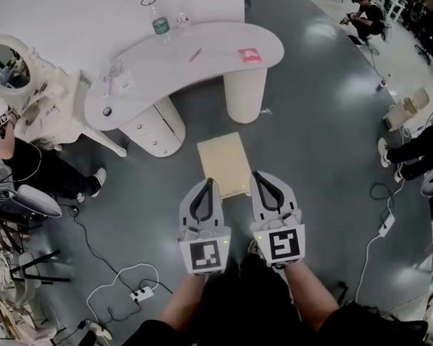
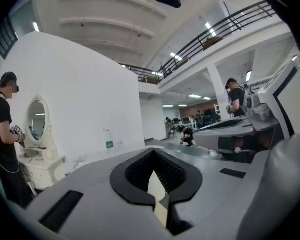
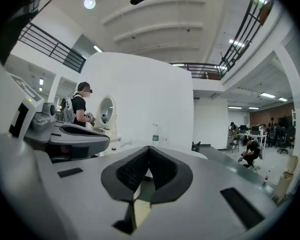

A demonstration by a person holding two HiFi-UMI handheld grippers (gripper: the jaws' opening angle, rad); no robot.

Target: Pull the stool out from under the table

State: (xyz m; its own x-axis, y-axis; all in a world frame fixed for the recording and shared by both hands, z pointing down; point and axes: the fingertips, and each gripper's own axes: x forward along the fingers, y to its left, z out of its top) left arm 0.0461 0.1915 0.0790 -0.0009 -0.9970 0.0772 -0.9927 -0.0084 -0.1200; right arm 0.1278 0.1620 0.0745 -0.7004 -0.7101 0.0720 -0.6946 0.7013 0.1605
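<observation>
The cream square-topped stool (image 1: 222,166) stands on the grey floor in front of the curved white table (image 1: 202,60), out from beneath its top. Both grippers are held up close under the head camera, pointing level toward the table. My left gripper (image 1: 208,184) hovers over the stool's near left corner, shut and empty. My right gripper (image 1: 259,176) is beside it over the stool's near right edge, also shut with nothing in it. In the left gripper view the gripper (image 2: 153,152) shows closed dark pads, as does the one in the right gripper view (image 3: 150,149).
A bottle (image 1: 159,24) and a pink item (image 1: 249,55) lie on the table. A white mirror dresser (image 1: 36,92) and a person (image 1: 29,168) are at the left. A power strip with cables (image 1: 141,293) lies on the floor near left. More people sit at the right.
</observation>
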